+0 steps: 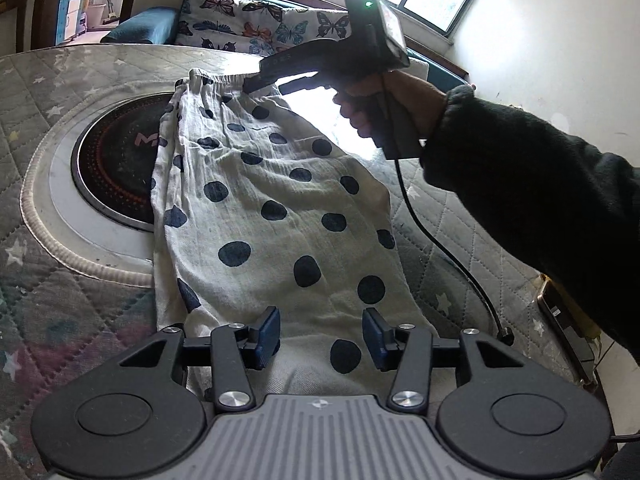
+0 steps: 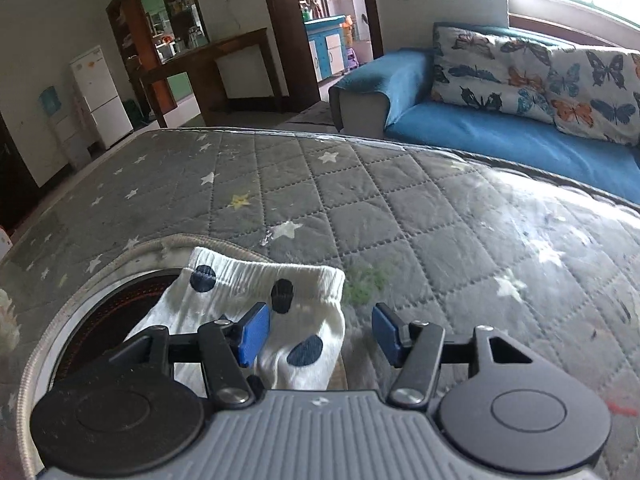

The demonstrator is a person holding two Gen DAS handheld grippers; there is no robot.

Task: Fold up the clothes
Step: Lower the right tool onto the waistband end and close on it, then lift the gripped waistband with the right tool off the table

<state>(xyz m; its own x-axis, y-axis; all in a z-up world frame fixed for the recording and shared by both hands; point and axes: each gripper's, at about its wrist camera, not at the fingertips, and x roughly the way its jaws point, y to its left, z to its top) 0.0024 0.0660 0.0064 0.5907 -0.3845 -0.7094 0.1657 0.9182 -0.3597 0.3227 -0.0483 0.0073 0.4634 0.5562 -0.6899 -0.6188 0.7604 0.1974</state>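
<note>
A white garment with dark blue polka dots (image 1: 276, 216) lies lengthwise on the quilted table cover, its elastic waistband at the far end. My left gripper (image 1: 320, 338) is open, hovering over the garment's near end. My right gripper (image 1: 276, 82) shows in the left wrist view at the waistband's right corner. In the right wrist view my right gripper (image 2: 320, 332) is open, its left pad over the waistband corner (image 2: 304, 308), its right pad over the bare cover. The garment is in neither gripper.
A round black cooktop (image 1: 120, 168) set in a white ring lies partly under the garment's left side. The grey star-patterned quilted cover (image 2: 360, 208) spans the table. A blue sofa with butterfly cushions (image 2: 520, 76) stands behind. A phone (image 1: 560, 312) lies at the table's right edge.
</note>
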